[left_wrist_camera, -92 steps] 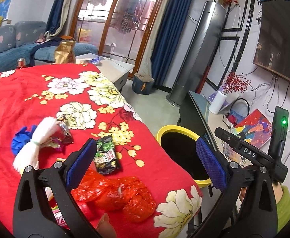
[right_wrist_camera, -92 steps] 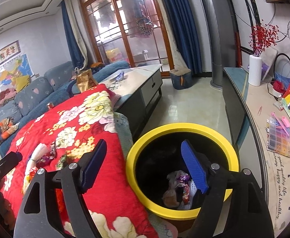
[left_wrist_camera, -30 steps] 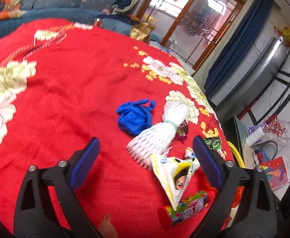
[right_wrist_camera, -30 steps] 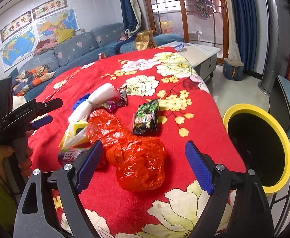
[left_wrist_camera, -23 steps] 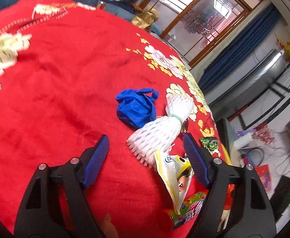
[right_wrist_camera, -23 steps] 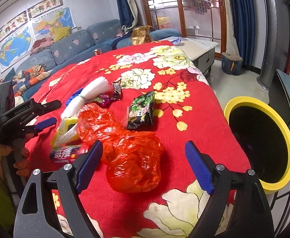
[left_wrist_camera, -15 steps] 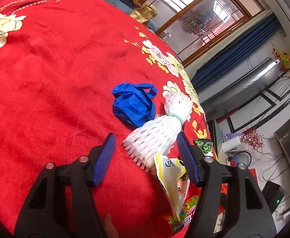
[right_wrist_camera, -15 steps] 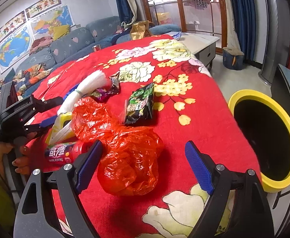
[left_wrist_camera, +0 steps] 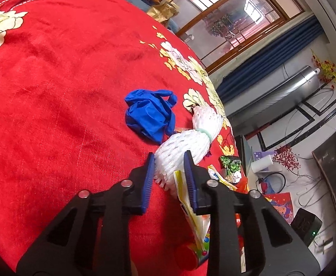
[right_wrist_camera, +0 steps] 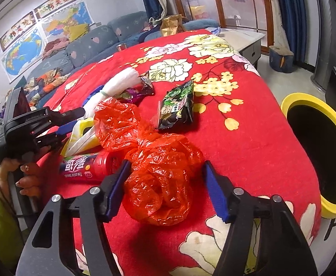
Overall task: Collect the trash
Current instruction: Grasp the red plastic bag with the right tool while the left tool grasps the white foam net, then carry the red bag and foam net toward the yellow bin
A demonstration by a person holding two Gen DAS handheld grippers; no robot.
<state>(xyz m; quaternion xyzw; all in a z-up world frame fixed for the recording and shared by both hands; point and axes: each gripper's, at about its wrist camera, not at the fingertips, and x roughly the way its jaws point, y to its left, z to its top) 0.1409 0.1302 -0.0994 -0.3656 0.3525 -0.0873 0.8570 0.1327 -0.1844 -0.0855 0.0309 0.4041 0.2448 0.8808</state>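
My left gripper [left_wrist_camera: 169,161] is shut on the frayed near end of a white foam net sleeve [left_wrist_camera: 186,142], which lies on the red flowered cloth [left_wrist_camera: 53,92]. A crumpled blue glove [left_wrist_camera: 149,115] lies just beyond it. My right gripper [right_wrist_camera: 165,172] is open, its jaws on either side of a crumpled red plastic bag [right_wrist_camera: 158,177]. A red snack tube [right_wrist_camera: 87,165], a yellow wrapper [right_wrist_camera: 83,133], a green packet [right_wrist_camera: 177,108] and a purple wrapper [right_wrist_camera: 133,94] lie nearby. The left gripper also shows in the right wrist view [right_wrist_camera: 62,122].
A yellow-rimmed black bin [right_wrist_camera: 305,101] stands past the right edge of the cloth. A grey sofa [right_wrist_camera: 87,48] runs along the far side. A low table [right_wrist_camera: 243,39] and a cluttered side desk [left_wrist_camera: 278,197] stand beyond.
My left gripper moved forward and closed on the foam net sleeve. My right gripper moved down and closer, so the red bag now sits between its jaws.
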